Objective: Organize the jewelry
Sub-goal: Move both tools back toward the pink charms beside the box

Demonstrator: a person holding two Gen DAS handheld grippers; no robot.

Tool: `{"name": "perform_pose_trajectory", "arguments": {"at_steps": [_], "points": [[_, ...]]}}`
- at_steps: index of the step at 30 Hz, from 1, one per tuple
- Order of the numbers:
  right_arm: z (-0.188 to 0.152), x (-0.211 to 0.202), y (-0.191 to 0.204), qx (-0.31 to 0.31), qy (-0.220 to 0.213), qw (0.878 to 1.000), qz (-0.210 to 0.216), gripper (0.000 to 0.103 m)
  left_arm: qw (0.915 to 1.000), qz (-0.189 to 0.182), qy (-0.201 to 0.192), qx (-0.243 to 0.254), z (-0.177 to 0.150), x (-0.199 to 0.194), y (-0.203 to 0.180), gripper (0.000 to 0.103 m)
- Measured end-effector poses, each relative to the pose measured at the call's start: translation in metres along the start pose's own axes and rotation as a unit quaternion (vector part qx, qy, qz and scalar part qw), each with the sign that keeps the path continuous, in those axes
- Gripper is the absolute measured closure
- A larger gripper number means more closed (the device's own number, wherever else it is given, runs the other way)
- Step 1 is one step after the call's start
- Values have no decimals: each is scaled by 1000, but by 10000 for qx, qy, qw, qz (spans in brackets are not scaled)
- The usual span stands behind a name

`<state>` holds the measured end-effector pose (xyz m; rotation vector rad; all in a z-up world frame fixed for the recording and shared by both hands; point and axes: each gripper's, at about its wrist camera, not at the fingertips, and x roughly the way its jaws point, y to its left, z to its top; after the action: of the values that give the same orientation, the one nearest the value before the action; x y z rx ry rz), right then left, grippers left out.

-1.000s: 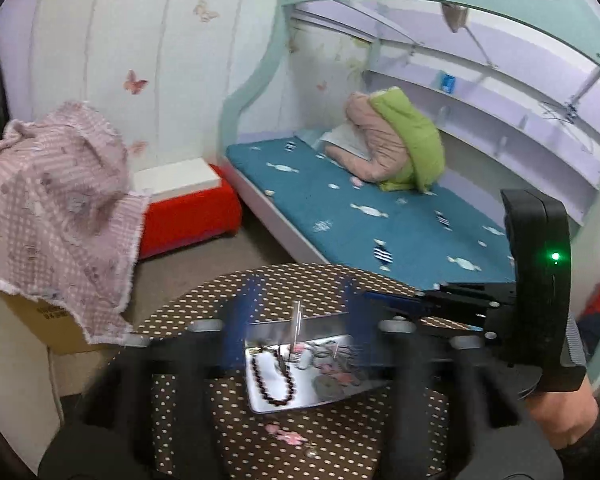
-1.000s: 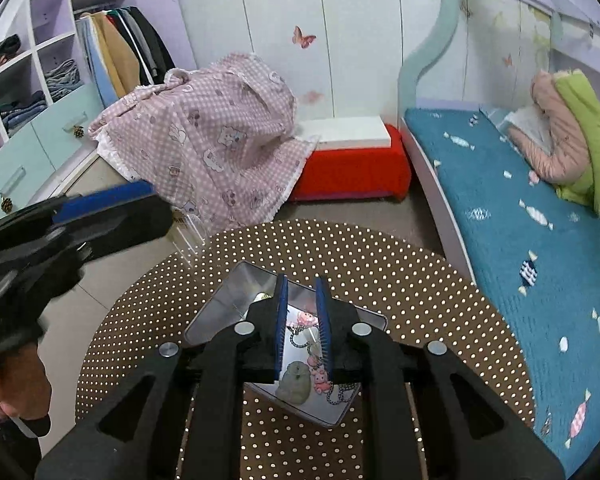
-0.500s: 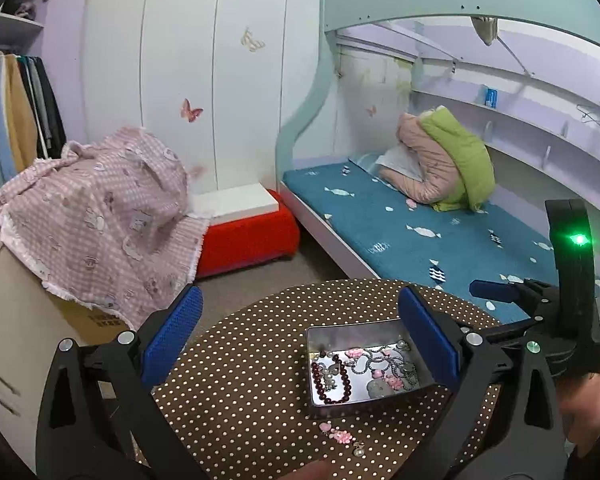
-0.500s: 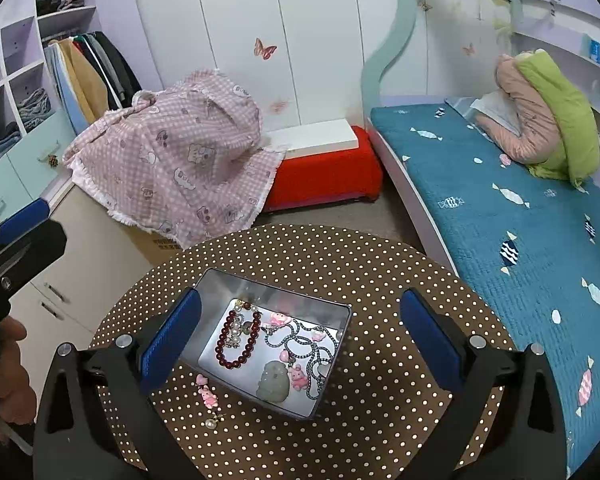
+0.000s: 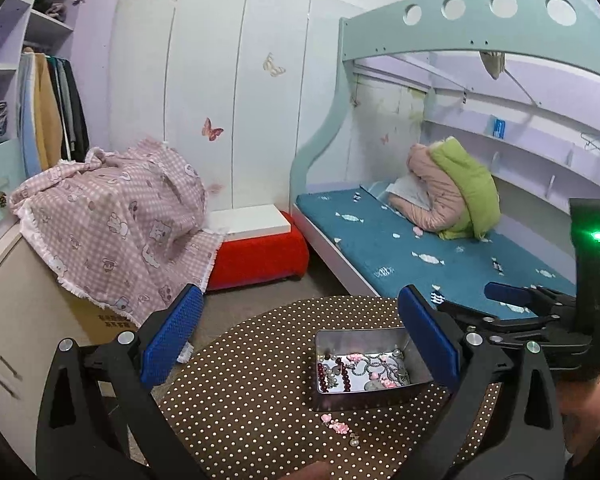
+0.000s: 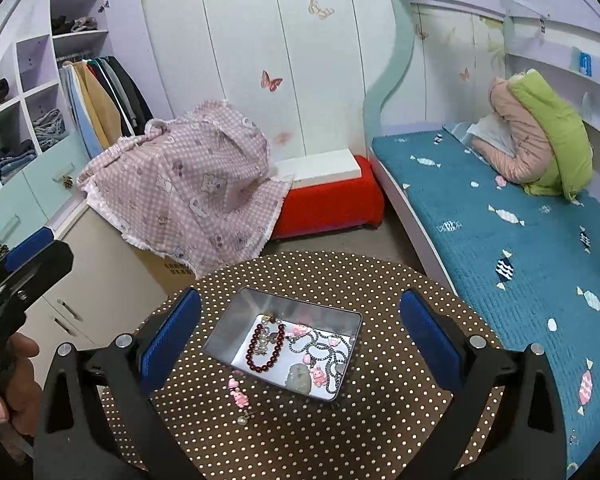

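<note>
The tin [image 6: 236,322] is shiny, mirror-like metal. The beads [image 6: 260,354] look glossy. The dotted tablecloth [image 6: 380,420] is matt cloth.

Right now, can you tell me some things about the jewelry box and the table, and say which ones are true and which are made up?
1. The metal tin sits on the polka-dot table. True.
2. The dark red bead bracelet lies outside the tin. False: it is inside the tin.
3. A pink charm lies on the table beside the tin. True.
4. The right gripper is shut on a necklace. False: it is open and holds nothing.
5. The left gripper is open. True.
</note>
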<state>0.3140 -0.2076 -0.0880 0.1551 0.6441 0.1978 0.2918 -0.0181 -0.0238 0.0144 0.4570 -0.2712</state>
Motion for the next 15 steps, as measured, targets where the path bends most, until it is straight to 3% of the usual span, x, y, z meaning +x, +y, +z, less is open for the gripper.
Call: {"name": "perform_pose_trajectory", "arguments": {"at_steps": [15], "points": [[-18,-57,24,-396,-490,9978,-188,7,9993,215,-17,-302,-27,-37,18,5]]}}
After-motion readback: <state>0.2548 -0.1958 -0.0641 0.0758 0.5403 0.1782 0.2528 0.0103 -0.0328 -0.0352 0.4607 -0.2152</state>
